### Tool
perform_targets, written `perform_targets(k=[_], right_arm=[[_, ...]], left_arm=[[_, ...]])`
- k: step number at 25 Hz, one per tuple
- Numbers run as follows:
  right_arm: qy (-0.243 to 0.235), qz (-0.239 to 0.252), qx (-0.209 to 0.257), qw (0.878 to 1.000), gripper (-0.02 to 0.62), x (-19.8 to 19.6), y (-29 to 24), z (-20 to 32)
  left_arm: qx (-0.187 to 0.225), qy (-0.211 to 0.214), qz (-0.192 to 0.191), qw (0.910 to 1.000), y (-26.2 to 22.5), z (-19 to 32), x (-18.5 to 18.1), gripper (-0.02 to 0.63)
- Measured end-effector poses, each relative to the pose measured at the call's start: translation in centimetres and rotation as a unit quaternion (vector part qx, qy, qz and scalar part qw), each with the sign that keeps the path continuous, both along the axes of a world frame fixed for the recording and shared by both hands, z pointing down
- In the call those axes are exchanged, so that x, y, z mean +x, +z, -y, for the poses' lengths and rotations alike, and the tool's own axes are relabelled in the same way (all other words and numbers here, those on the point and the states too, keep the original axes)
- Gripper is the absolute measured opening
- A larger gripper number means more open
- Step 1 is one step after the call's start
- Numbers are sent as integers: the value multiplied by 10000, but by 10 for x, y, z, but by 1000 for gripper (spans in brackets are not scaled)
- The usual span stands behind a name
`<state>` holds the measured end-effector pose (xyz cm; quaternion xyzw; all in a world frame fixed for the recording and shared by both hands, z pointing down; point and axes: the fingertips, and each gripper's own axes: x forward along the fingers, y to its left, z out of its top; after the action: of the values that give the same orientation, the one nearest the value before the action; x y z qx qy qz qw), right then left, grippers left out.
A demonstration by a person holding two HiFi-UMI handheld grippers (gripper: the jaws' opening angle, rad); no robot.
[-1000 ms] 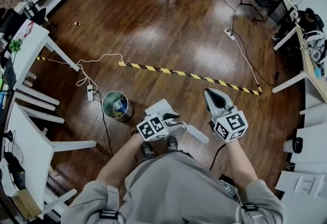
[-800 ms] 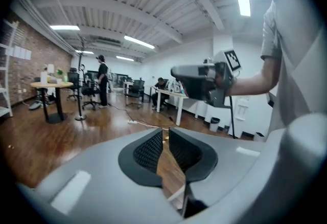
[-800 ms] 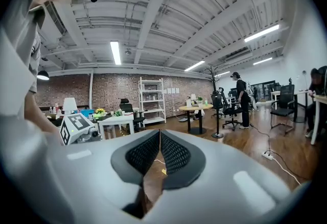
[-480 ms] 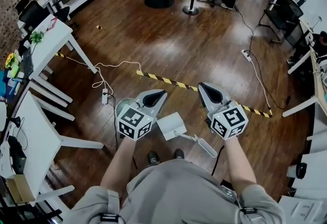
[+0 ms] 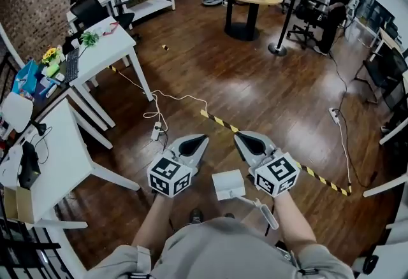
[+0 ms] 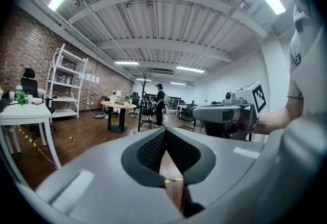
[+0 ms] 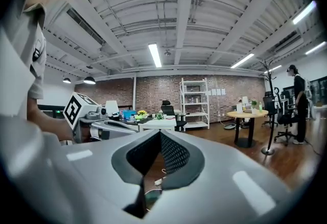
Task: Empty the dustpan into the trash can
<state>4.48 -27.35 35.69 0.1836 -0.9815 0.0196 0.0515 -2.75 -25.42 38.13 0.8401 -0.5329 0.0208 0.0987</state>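
Left gripper [image 5: 201, 139] and right gripper [image 5: 238, 137] are hovering level, both with jaws closed together and gripping nothing. The white dustpan [image 5: 228, 183] is lying on the floor [image 5: 255, 80] beneath them. It is judged to be light, rigid, slick plastic. Its long handle [image 5: 264, 213] is offering the best hold.

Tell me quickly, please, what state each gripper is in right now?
Left gripper: closed, jaws together, holding nothing.
Right gripper: closed, jaws together, holding nothing.

Bright ceiling strip-lights, fisheye-warped edges
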Motion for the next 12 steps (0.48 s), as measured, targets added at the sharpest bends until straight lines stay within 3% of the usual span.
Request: perform_targets(k=[6, 12], right_arm=[[-359, 195, -157, 9990, 0, -25, 2, -1], [-462, 146, -228, 9986, 0, -35, 8, 0]], left_arm=[[-35, -291, -62, 9996, 0, -9, -23, 6], [-149, -300, -131, 9994, 6, -12, -30, 6]])
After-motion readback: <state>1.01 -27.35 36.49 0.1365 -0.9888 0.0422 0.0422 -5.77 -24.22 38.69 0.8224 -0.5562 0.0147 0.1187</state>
